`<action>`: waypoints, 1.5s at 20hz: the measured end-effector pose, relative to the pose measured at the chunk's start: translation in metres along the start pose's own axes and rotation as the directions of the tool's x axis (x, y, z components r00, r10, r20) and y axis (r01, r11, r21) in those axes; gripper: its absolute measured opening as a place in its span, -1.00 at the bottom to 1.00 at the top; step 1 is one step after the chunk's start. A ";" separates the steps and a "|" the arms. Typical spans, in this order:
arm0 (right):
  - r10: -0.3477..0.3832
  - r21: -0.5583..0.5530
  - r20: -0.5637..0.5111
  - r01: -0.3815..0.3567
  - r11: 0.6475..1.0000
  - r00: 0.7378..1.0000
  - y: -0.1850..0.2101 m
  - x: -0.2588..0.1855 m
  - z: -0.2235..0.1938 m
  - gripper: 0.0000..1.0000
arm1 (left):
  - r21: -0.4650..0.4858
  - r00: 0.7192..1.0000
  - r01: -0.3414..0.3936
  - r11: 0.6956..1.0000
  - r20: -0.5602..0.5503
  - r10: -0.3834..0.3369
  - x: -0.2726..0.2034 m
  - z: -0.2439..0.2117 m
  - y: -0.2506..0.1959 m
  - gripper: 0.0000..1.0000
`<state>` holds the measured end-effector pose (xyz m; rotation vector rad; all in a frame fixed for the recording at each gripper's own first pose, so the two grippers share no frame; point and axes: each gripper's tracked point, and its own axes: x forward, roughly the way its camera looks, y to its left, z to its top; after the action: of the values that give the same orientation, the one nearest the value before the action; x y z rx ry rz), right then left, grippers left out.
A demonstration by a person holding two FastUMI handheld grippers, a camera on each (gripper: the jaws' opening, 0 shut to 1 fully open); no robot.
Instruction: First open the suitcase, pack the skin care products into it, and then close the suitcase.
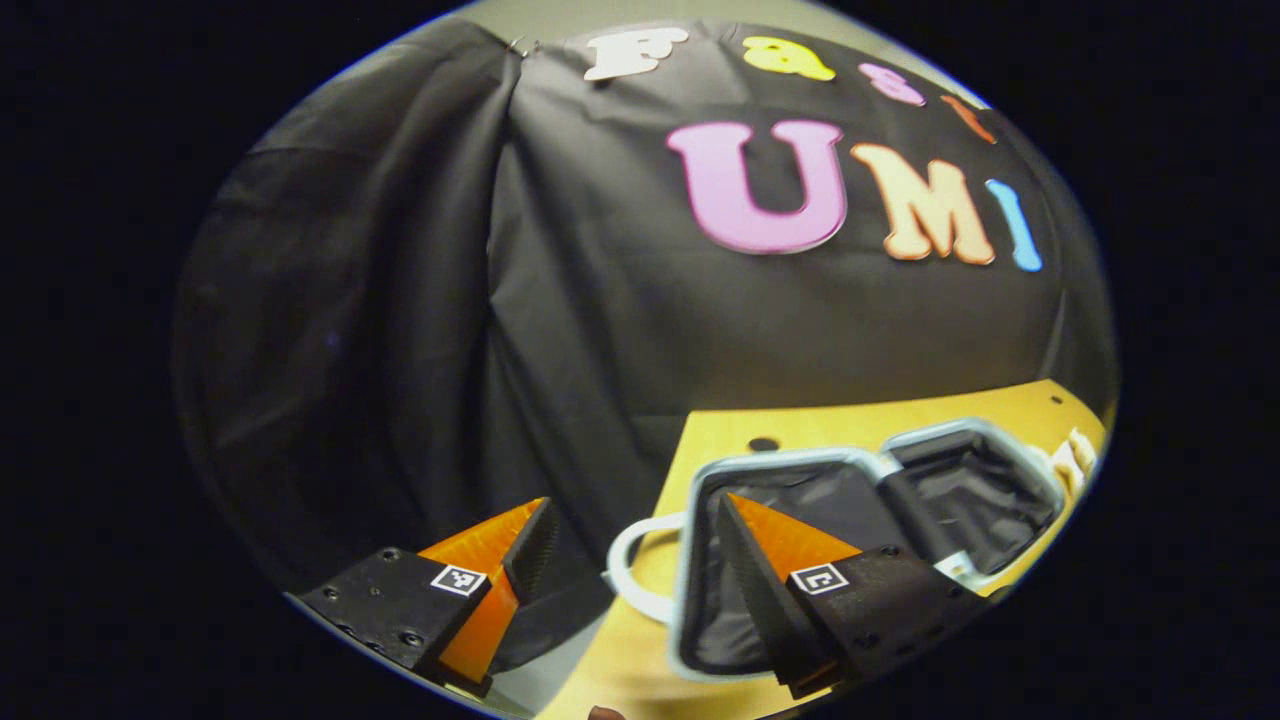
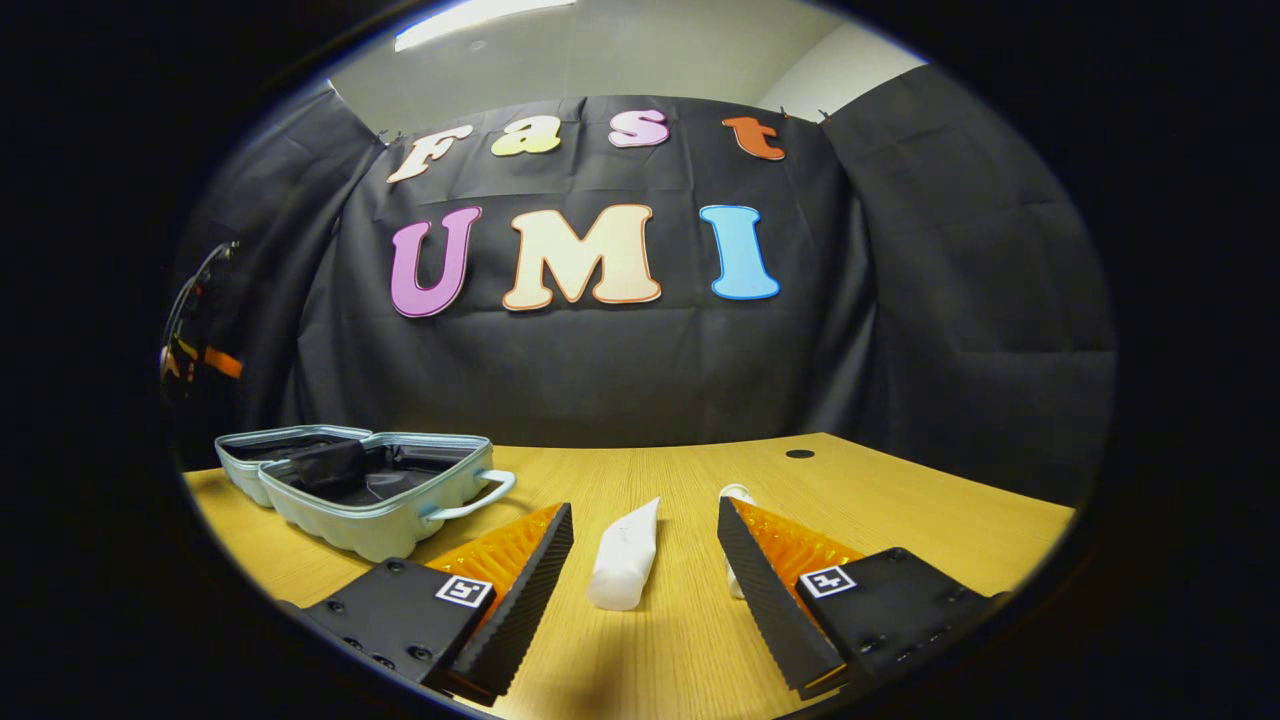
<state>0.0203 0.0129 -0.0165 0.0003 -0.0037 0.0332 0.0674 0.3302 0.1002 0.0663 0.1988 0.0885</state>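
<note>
Broadly, the scene is taken up by a wooden table (image 2: 900, 510) set before the black cloth wall (image 2: 900, 300). On the table the pale suitcase (image 2: 370, 495) is seen lying open, both halves flat and lined with dark fabric, its handle (image 2: 478, 497) turned toward the middle of the table in the right gripper view. In the left gripper view the same suitcase (image 1: 800, 480) is seen from above, its two shells side by side near the table's edge.

The left gripper (image 1: 632, 550) is held above the near shell with its fingers spread wide and nothing between them; one finger overlaps the suitcase lining in the picture, though contact cannot be judged. The right gripper (image 2: 645, 555) is held low over the table, well apart from the suitcase, its fingers likewise spread with nothing pinched.

Between the right gripper's fingers a white tube (image 2: 624, 555) is seen lying on the wood, untouched by either finger. A second small white item (image 2: 736, 493) is partly hidden behind the right-hand finger. A small dark hole (image 2: 800, 454) is visible in the tabletop farther back.
</note>
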 end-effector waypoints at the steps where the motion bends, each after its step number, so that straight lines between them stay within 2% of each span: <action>1: 0.000 0.000 0.000 0.000 1.000 1.000 0.000 0.000 0.000 0.91 | 0.001 0.999 0.040 0.999 0.026 -0.040 -0.009 0.013 -0.031 0.90; 5: -0.011 -0.001 0.002 0.011 1.000 1.000 -0.002 0.001 -0.001 0.91 | -0.042 0.971 0.227 0.973 0.089 -0.223 -0.037 0.040 -0.145 0.93; 7: -0.020 -0.002 0.003 0.020 1.000 1.000 -0.004 0.001 0.000 0.91 | -0.092 0.942 0.331 0.939 0.083 -0.324 -0.041 0.032 -0.194 0.90; 8: -0.022 -0.002 0.004 0.022 1.000 1.000 -0.004 0.000 0.001 0.91 | -0.108 0.930 0.366 0.924 0.079 -0.359 -0.043 0.028 -0.212 1.00; 9: -0.019 -0.001 0.004 0.019 1.000 1.000 -0.004 0.000 0.000 0.91 | -0.121 0.914 0.404 0.907 0.083 -0.397 -0.044 0.025 -0.232 0.92; 10: -0.006 0.000 0.004 0.006 1.000 1.000 -0.001 0.000 0.000 0.91 | -0.127 0.895 0.445 0.886 0.085 -0.438 -0.043 0.025 -0.255 0.92; 12: 0.012 0.002 0.004 -0.012 1.000 1.000 0.001 0.000 0.001 0.91 | -0.130 0.845 0.535 0.835 0.095 -0.527 -0.042 0.031 -0.300 0.90; 13: 0.007 -0.005 0.007 -0.007 1.000 1.000 -0.003 0.001 0.002 0.84 | -0.138 0.817 0.577 0.805 0.099 -0.568 -0.044 0.036 -0.321 0.90; 15: -0.021 -0.037 -0.025 0.020 0.999 0.999 -0.016 0.002 0.000 0.94 | -0.162 0.756 0.653 0.740 0.078 -0.650 -0.048 0.038 -0.362 0.90; 18: -0.026 -0.101 -0.091 0.016 0.995 0.996 -0.035 0.004 0.012 0.94 | -0.226 0.698 0.698 0.680 0.004 -0.716 -0.054 0.019 -0.409 0.89; 20: -0.038 -0.171 -0.151 0.012 0.985 0.988 -0.053 0.003 0.016 0.96 | -0.300 0.631 0.725 0.620 -0.073 -0.773 -0.063 -0.001 -0.451 0.90; 21: -0.036 -0.196 -0.173 0.002 0.981 0.984 -0.060 0.002 0.019 0.97 | -0.320 0.604 0.729 0.605 -0.115 -0.789 -0.063 -0.013 -0.472 0.90; 24: -0.019 -0.224 -0.272 -0.044 0.973 0.962 -0.072 0.005 0.014 0.94 | -0.277 0.568 0.722 0.634 -0.286 -0.771 -0.055 -0.059 -0.514 0.92; 27: 0.003 -0.210 -0.366 -0.085 0.974 0.931 -0.078 0.008 -0.003 0.96 | -0.261 0.510 0.719 0.644 -0.430 -0.745 -0.052 -0.090 -0.552 0.93; 30: 0.001 -0.227 -0.415 -0.105 0.968 0.910 -0.086 0.015 -0.019 0.95 | -0.222 0.500 0.698 0.680 -0.528 -0.686 -0.037 -0.107 -0.572 0.93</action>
<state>0.0387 -0.0726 -0.0356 -0.2553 0.4175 0.0872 0.0562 -0.2353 -0.0400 -0.0296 0.8388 -0.7378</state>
